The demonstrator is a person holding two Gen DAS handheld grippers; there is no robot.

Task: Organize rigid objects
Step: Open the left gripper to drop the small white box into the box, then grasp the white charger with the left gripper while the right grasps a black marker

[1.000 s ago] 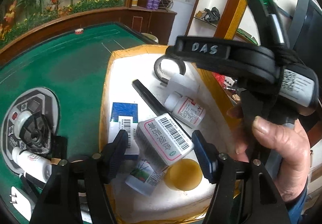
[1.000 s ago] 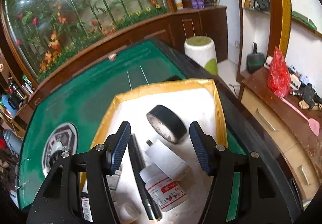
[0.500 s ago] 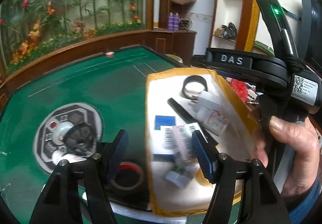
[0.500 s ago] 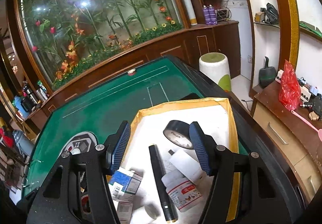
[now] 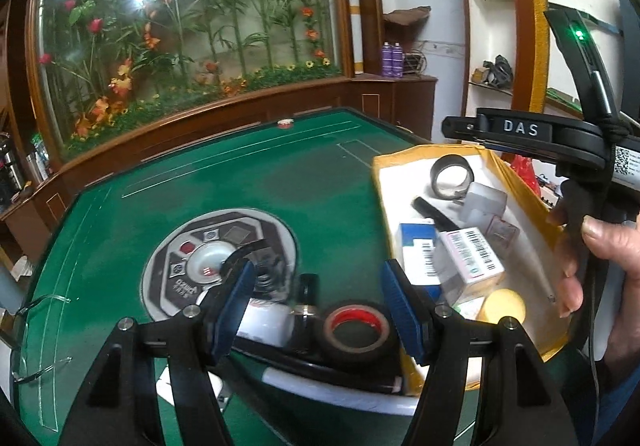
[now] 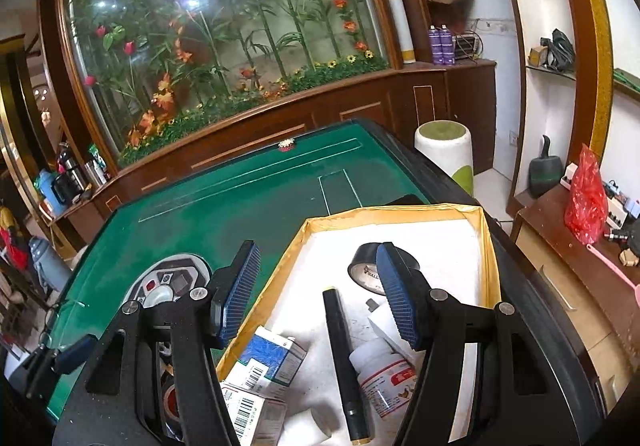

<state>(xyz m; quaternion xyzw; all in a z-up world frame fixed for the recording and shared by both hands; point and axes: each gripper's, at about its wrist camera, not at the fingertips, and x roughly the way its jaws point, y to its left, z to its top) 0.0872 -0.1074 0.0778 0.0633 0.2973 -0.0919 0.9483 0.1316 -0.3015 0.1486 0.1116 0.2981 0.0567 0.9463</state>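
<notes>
A white tray with a yellow rim (image 6: 400, 211) sits on the green table (image 5: 248, 181). It holds a black tape roll (image 6: 366, 270), a black stick (image 6: 340, 346), a white bottle with a red label (image 6: 384, 370), a blue and white box (image 6: 276, 358) and a barcode box (image 5: 472, 254). My right gripper (image 6: 318, 294) hovers open above the tray with nothing between its fingers. My left gripper (image 5: 318, 306) is open over the table beside the tray. Under it lie a black tape roll with a red core (image 5: 356, 330), a white tube (image 5: 268, 320) and a small black object (image 5: 308, 294).
A round control panel (image 5: 220, 262) is set into the table's middle. A hand (image 5: 600, 246) holds the right gripper's body at the tray's right side. Past the table's far corner stand a white and green bin (image 6: 444, 149) and a wooden sideboard with a red bag (image 6: 586, 197).
The left gripper swung left, from over the tray's boxes to the table beside it, and the red-cored tape roll came into view. The right gripper drew back and tilted up over the tray.
</notes>
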